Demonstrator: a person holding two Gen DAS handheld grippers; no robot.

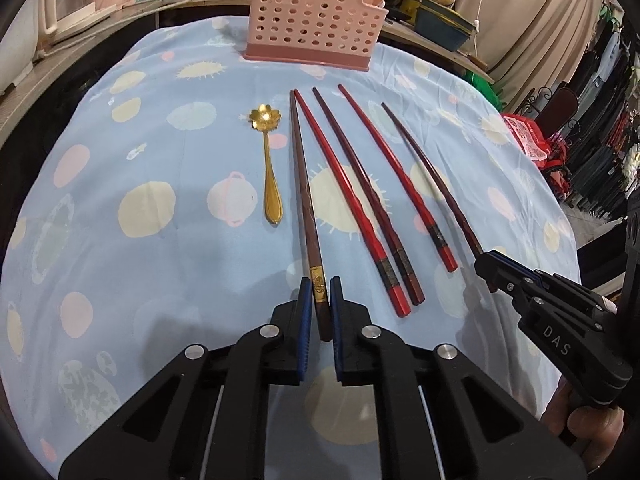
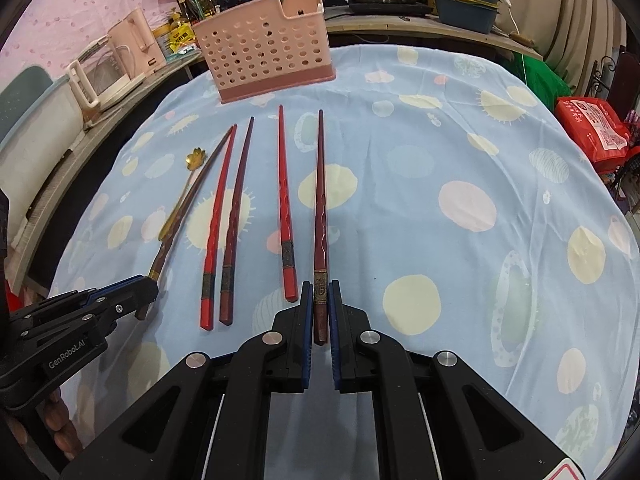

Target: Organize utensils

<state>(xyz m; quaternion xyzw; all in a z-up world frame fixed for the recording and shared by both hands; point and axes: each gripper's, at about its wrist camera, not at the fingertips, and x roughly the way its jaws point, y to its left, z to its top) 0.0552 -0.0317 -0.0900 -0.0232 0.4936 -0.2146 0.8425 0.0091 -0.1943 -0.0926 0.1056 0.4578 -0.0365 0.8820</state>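
Left wrist view: the left gripper (image 1: 320,300) is clamped on the butt end of the brown chopstick (image 1: 303,188), probably gripped at the thick end so the tip can drop into the holder (image 1: 314,20) up at 12 o'clock. That stick is plain brown with a gold label near the butt. The gold spoon (image 1: 269,168) with a flower bowl lies just beside it at 11. Off at 3 o'clock the right gripper (image 1: 492,270) pinches the dark chopstick (image 1: 430,176).

Right wrist view: the right gripper (image 2: 320,304) is squeezed tight on that dark chopstick (image 2: 321,200), maroon with a wavy grip and gold band. Three more chopsticks (image 2: 240,220), red and maroon, lie on the cloth (image 2: 480,160) at 10–11. The holder (image 2: 266,48) stands at 11, nothing in it yet that I can see.
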